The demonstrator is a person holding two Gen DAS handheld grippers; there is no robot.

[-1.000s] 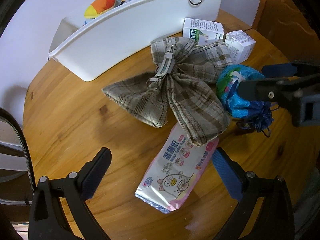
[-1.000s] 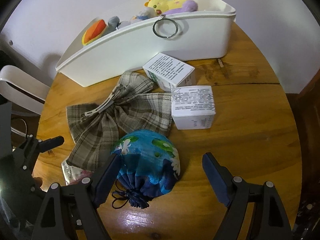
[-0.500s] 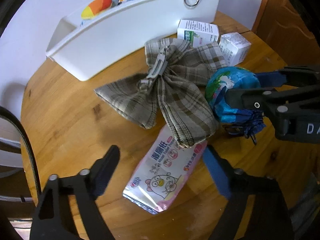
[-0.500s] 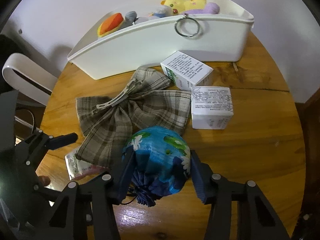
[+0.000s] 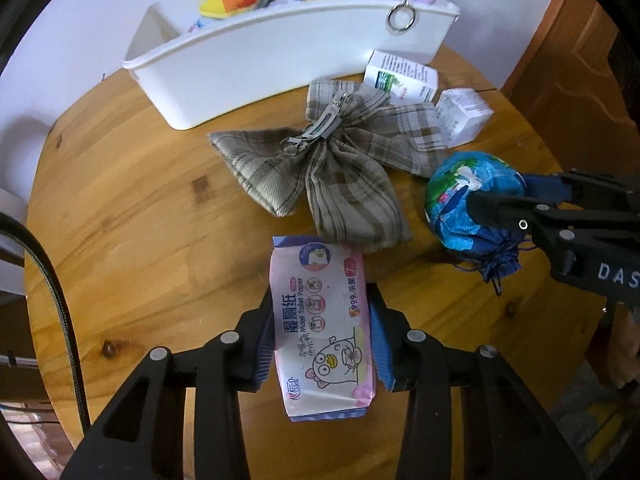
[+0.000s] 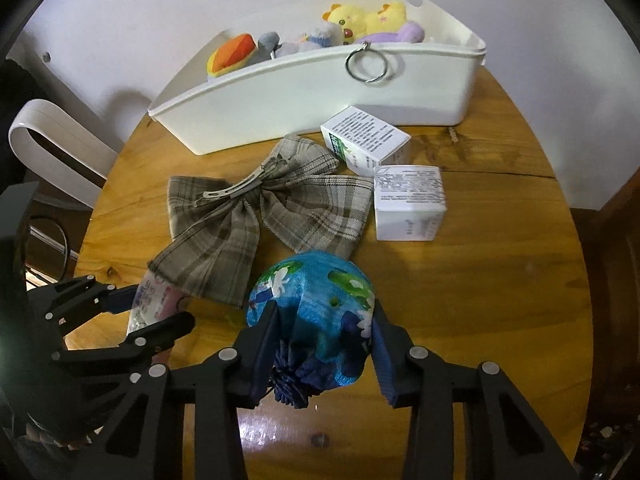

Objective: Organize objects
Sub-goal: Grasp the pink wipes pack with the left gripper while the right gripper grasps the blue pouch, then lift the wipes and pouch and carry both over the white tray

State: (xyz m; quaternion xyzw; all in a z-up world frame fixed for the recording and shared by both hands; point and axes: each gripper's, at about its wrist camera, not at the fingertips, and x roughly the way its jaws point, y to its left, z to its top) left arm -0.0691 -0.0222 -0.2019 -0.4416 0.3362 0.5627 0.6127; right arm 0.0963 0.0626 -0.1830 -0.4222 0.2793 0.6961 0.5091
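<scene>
Both tongs closed since — wipes pack [image 5: 324,328], pouch [image 6: 316,320] gripped.

The left gripper [image 5: 322,344] is built of matte black, open-framed plastic arms, seen at the bottom of the left wrist frame. Round silver screw heads are set along the arms. The fingers [image 5: 380,344] are faced with blue ribbed pads. A black cable is seen curving down the left edge. The right gripper [image 6: 324,344] is made the same way, with black struts, silver screws and blue pads. White letters "DAS" are printed on its body at the right edge of the left wrist frame.
</scene>
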